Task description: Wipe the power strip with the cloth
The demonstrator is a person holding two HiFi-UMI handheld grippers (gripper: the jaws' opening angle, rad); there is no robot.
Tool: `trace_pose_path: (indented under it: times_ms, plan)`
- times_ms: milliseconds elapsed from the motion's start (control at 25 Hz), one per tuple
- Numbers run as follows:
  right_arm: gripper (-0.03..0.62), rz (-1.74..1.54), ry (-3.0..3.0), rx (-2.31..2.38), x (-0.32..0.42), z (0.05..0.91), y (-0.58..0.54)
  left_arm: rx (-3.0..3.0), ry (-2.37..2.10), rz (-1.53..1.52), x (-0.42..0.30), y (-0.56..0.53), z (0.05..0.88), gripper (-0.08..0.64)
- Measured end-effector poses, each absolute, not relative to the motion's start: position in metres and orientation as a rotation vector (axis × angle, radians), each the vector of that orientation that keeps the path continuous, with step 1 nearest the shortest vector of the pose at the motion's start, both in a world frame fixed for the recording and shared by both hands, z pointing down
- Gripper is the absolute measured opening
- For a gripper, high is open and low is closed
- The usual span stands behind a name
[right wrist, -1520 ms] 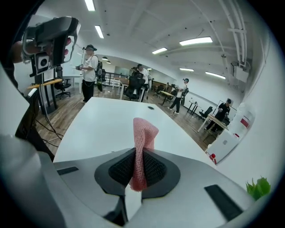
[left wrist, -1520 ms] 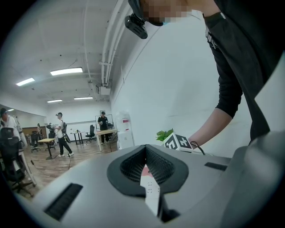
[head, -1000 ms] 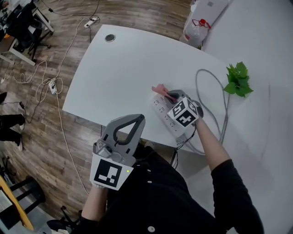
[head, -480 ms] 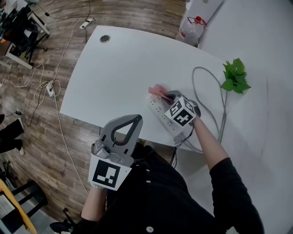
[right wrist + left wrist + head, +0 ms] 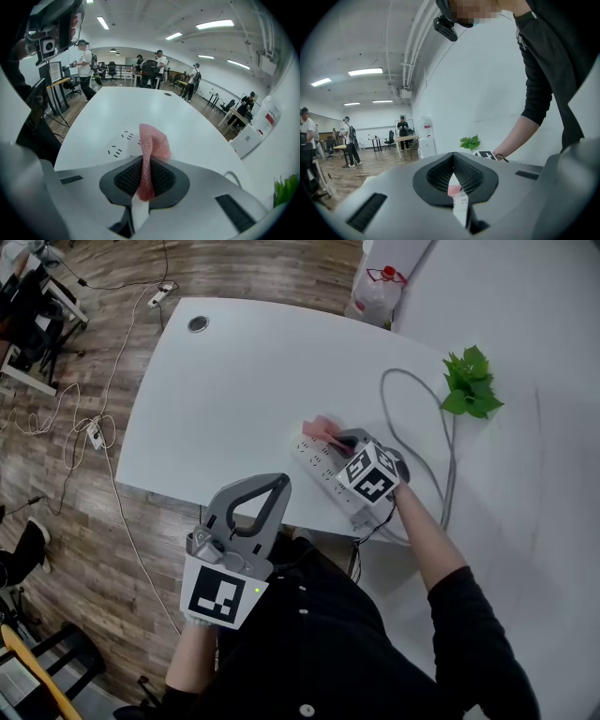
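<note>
A white power strip (image 5: 322, 468) lies slanted on the white table (image 5: 234, 390) near its front edge. My right gripper (image 5: 339, 439) is shut on a pink cloth (image 5: 321, 426), which rests on the strip's far end. In the right gripper view the cloth (image 5: 153, 143) rises folded out of the shut gripper (image 5: 146, 172), with the strip's sockets (image 5: 117, 144) just left of it. My left gripper (image 5: 275, 486) hangs shut and empty in front of the table edge, away from the strip. Through its jaws (image 5: 453, 165) a sliver of cloth and strip shows.
The strip's grey cable (image 5: 448, 465) loops over the table to the right, beside a green plant sprig (image 5: 471, 382). A round grommet (image 5: 198, 324) sits at the table's far left. Cords and another power strip (image 5: 161, 292) lie on the wooden floor. People stand far off.
The head view has drifted, so the table sits a little higher and further left. My right gripper stays on the strip's far end with the cloth. The left gripper has hardly moved.
</note>
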State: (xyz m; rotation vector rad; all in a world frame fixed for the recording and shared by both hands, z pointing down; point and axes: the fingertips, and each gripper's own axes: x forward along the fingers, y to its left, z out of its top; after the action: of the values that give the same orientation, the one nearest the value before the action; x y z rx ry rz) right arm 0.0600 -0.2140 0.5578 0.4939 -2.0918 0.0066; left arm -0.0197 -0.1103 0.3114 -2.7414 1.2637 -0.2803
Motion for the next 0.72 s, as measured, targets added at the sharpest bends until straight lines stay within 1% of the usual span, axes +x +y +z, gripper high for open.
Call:
trace_pose_path:
  times_ms: [720]
  plan:
    - [0.054,0.086,-2.031,0.608,0.120,0.561,-0.174,-2.798,1.094,-0.259,0.007,-0.113,0.310,0.013]
